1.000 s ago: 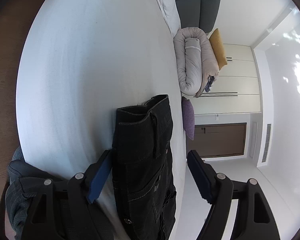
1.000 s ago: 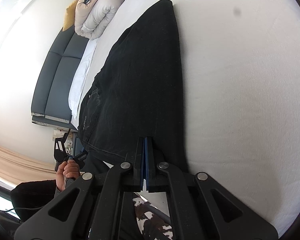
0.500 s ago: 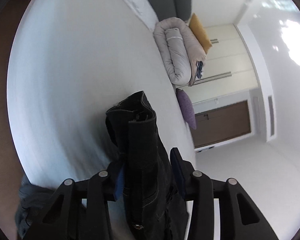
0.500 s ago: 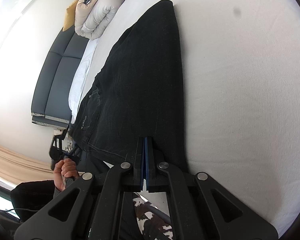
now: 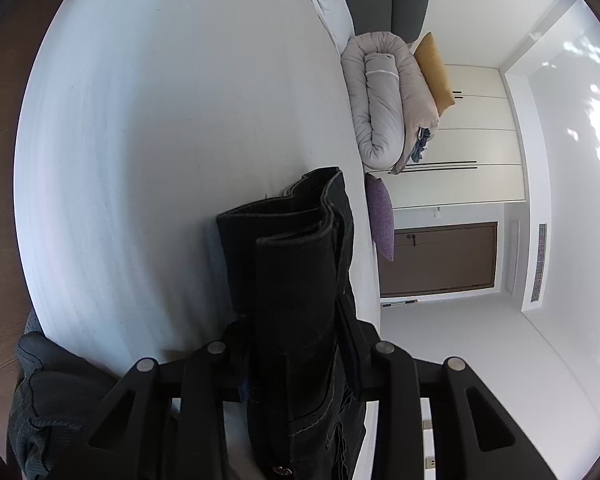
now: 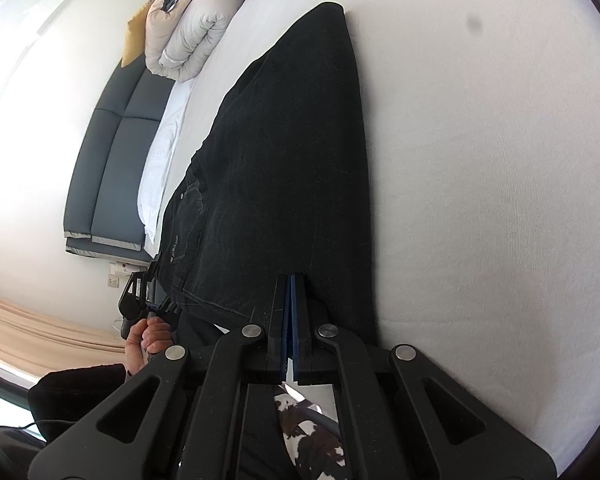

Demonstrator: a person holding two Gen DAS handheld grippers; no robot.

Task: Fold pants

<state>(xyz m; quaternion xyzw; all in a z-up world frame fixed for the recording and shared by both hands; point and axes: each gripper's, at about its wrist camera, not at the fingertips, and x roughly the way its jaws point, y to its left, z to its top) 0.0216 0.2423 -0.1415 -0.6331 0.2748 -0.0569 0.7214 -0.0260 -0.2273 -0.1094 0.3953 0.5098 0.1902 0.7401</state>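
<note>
Gripping a bunched end of the black pants, the left gripper has just been closing its jaws, and the thick folded denim now sits pinched between them, rising straight ahead of the tool over the white bed. The right gripper is fully clenched, blue pads together at the near edge of the pants, which stretch flat on the bed ahead of it.

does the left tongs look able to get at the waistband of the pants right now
Likely yes: the left tongs have just been closing, with the bunched waistband of the black pants already between them and nothing in the way.
</note>
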